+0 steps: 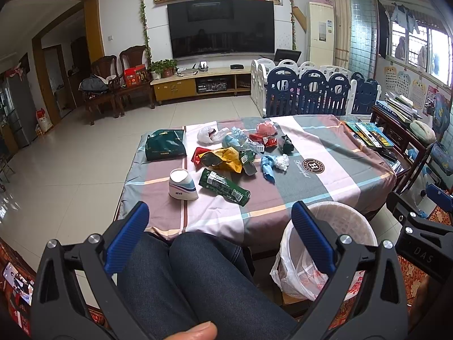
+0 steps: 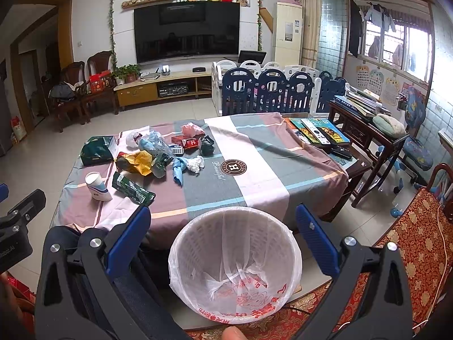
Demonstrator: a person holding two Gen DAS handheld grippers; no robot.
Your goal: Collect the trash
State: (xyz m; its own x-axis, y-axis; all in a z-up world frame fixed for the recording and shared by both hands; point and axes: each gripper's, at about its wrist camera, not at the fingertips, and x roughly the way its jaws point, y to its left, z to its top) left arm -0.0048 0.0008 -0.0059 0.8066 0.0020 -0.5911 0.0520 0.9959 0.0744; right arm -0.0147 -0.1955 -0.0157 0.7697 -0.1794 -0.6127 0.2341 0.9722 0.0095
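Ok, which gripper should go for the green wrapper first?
Left, probably. The left gripper is open and faces the green wrapper at the table's near edge; the right gripper hangs over the bin.
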